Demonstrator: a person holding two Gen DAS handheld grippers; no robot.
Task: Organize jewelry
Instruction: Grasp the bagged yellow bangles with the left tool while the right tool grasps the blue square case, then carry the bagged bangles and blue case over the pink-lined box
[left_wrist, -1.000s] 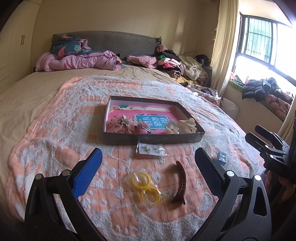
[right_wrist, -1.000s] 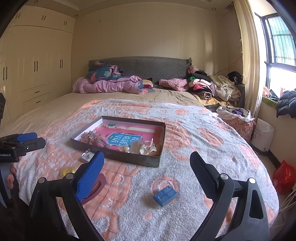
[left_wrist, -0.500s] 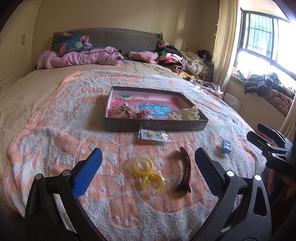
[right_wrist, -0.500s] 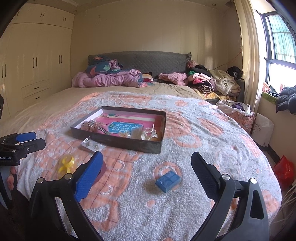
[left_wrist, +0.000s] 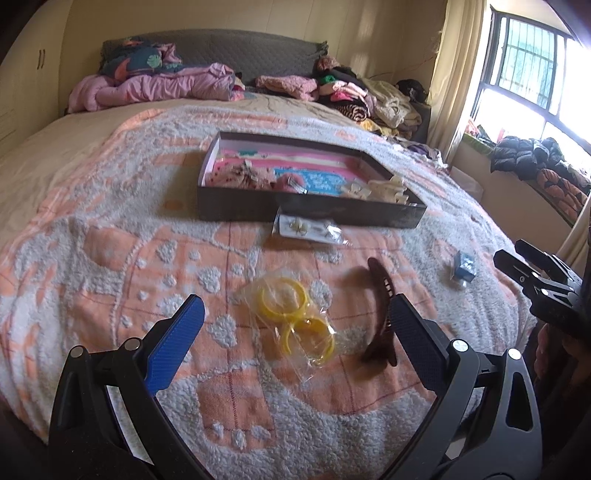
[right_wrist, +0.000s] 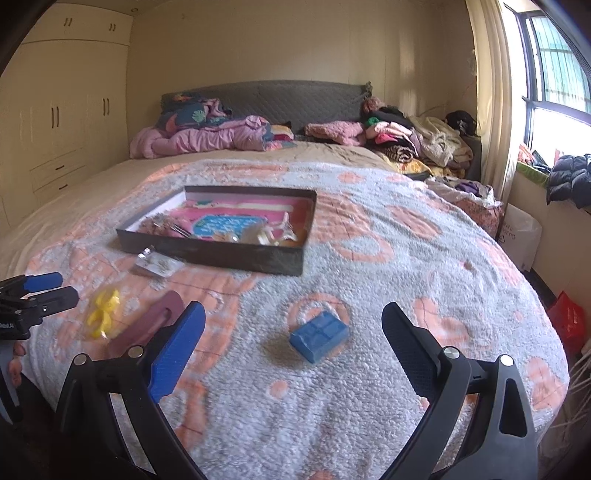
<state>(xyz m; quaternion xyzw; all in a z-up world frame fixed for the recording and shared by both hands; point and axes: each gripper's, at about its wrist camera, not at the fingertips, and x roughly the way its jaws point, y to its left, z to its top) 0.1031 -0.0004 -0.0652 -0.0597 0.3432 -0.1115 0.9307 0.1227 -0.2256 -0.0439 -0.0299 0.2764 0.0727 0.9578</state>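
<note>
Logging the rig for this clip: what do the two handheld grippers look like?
Both look alike. The left gripper and right gripper each have a black frame of two curved arms with triangular cutouts and silver round bolt heads. On each, the left finger pad is textured blue and the right pad is textured black. Small white lettering, unreadable, marks the left gripper's body in the right wrist view.

The left hand-held gripper (left_wrist: 293, 332) has a black, Y-shaped plastic frame with triangular cut-outs in each arm and round silver screw heads near the finger roots. One finger carries a bright blue ribbed pad (left_wrist: 176, 347), the other a black textured pad. The right hand-held gripper (right_wrist: 293, 338) is built alike: black frame, silver screws, a blue pad (right_wrist: 178, 356) and a black one.
</note>
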